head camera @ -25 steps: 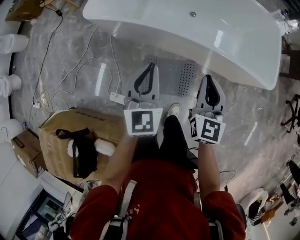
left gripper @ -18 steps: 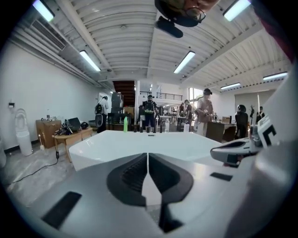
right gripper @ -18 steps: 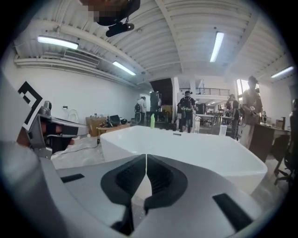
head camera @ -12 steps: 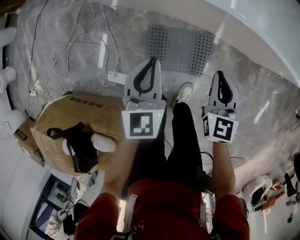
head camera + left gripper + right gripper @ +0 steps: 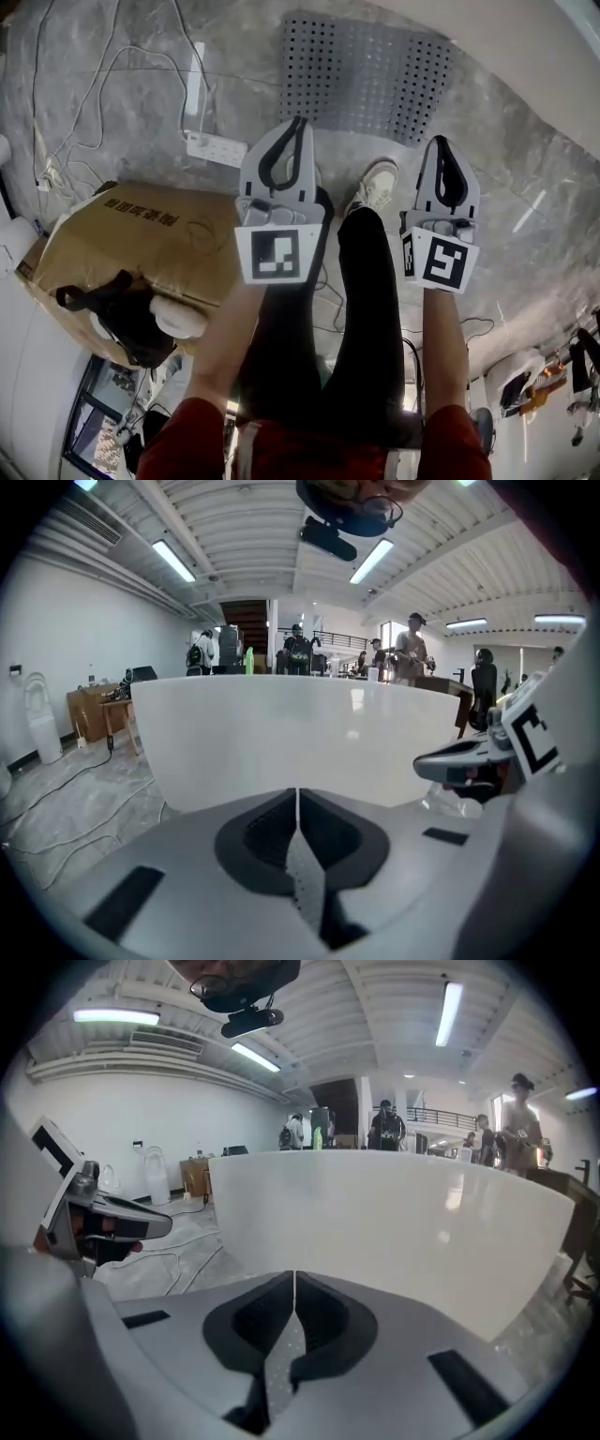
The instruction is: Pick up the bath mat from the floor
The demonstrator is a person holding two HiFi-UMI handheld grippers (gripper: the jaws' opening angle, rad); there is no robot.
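The grey perforated bath mat [image 5: 366, 75] lies flat on the marble floor beside the white bathtub [image 5: 525, 42], straight ahead of the person's white shoe [image 5: 375, 187]. My left gripper [image 5: 298, 120] hangs just short of the mat's near edge, shut with nothing between its jaws. My right gripper [image 5: 441, 141] hovers at the mat's near right corner, also shut and empty. In both gripper views the shut jaws [image 5: 297, 799] [image 5: 294, 1279] face the tub's white side [image 5: 300, 742] [image 5: 394, 1232]; the mat is hidden there.
A cardboard box [image 5: 141, 253] with a black-and-white bundle [image 5: 141, 319] on it stands at the left. A white power strip [image 5: 208, 148] and loose cables [image 5: 103, 84] lie on the floor left of the mat. Several people stand far behind the tub [image 5: 412, 649].
The head view has dropped toward the floor, so the mat now sits nearer and larger. Both grippers have come closer to the mat's near edge and stay shut.
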